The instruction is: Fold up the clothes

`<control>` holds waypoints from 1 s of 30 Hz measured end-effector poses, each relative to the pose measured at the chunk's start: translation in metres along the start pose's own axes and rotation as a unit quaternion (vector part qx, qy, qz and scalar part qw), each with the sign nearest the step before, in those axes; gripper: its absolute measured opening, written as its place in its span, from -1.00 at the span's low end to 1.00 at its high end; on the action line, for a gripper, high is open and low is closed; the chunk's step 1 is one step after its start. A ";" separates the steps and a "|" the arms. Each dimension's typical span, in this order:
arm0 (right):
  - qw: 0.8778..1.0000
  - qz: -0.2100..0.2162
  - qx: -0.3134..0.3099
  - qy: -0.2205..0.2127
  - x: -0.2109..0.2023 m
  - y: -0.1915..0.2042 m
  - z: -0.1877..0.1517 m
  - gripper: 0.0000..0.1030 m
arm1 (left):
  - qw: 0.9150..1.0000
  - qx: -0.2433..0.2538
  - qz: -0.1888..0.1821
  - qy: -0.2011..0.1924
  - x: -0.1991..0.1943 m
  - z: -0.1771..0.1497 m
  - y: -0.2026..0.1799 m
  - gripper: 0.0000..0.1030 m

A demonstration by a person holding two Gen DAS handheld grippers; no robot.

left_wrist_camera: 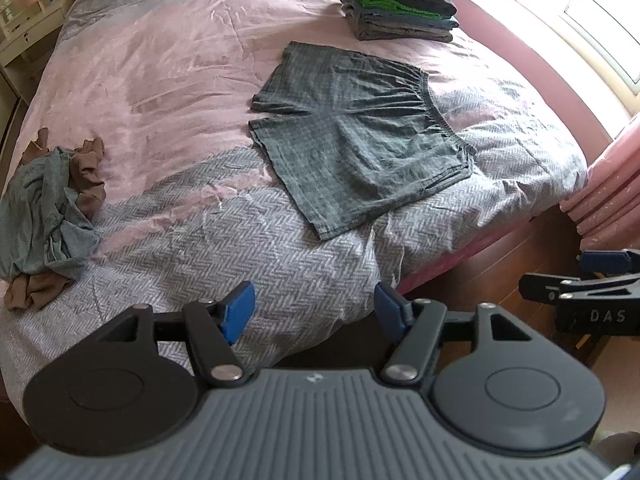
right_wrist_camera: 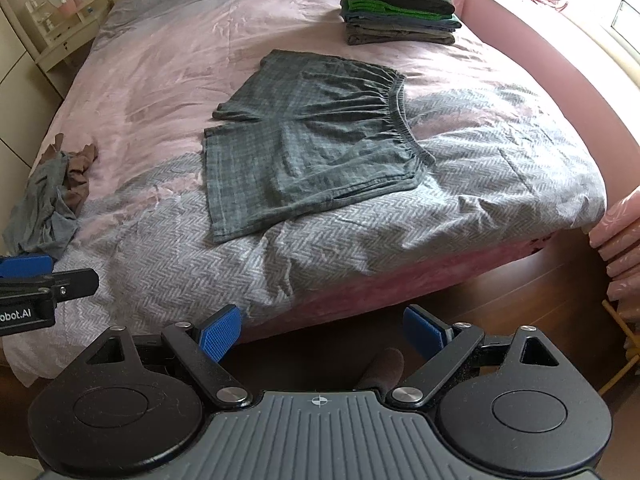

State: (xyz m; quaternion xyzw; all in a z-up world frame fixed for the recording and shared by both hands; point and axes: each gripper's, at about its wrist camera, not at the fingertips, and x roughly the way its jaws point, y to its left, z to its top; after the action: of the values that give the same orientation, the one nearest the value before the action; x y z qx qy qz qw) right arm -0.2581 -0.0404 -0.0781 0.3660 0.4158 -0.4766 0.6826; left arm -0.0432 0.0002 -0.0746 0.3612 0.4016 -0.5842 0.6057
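White letters reading "DAS" showed on the black body of the right gripper point(left_wrist_camera: 592, 280) at the right edge of the left wrist view. In the right wrist view, "obot.AI" could be read on the left gripper point(right_wrist_camera: 28, 276) at the left edge, its first letter or letters cut off by the frame.

There were two grippers, each with two blue pads. Three groups of clothing lay on the bed point(right_wrist_camera: 360, 248): one pair of grey checked shorts point(right_wrist_camera: 312, 140), one crumpled heap point(right_wrist_camera: 52, 196) of grey-blue and brown fabric, and one folded stack point(right_wrist_camera: 396, 4) with a red garment on top, then dark, green and grey layers beneath.

In the left wrist view the left gripper point(left_wrist_camera: 316, 312) sat at the bottom centre, its pads spread wide and holding nothing, above the near edge of the herringbone cover. The shorts point(left_wrist_camera: 360, 136) lay flat in mid-frame, well apart from it, waistband toward the right, legs toward the left. The heap point(left_wrist_camera: 48, 216) sat at the left edge, the stack point(left_wrist_camera: 400, 0) at the top.

In the right wrist view the right gripper point(right_wrist_camera: 322, 336) was likewise spread wide and empty at the bottom centre, over the wooden floor point(right_wrist_camera: 500, 292) just off the bed's edge, with the shorts well beyond it in the upper middle.
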 end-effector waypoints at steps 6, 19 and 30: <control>1.000 0.002 -0.002 0.000 0.001 0.006 0.000 0.76 | 1.000 -0.003 0.002 0.003 0.000 -0.004 0.009 0.21; 1.000 0.001 -0.006 -0.007 0.003 0.023 0.005 0.76 | 1.000 -0.009 0.004 0.001 0.001 -0.004 0.027 0.21; 1.000 -0.002 -0.015 -0.003 0.009 0.026 0.019 0.76 | 1.000 -0.023 0.005 0.009 0.010 0.002 0.036 0.21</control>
State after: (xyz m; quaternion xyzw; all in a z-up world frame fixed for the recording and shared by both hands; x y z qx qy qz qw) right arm -0.2276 -0.0528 -0.0765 0.3535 0.4216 -0.4728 0.6883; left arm -0.0068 -0.0037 -0.0841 0.3546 0.4182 -0.5686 0.6133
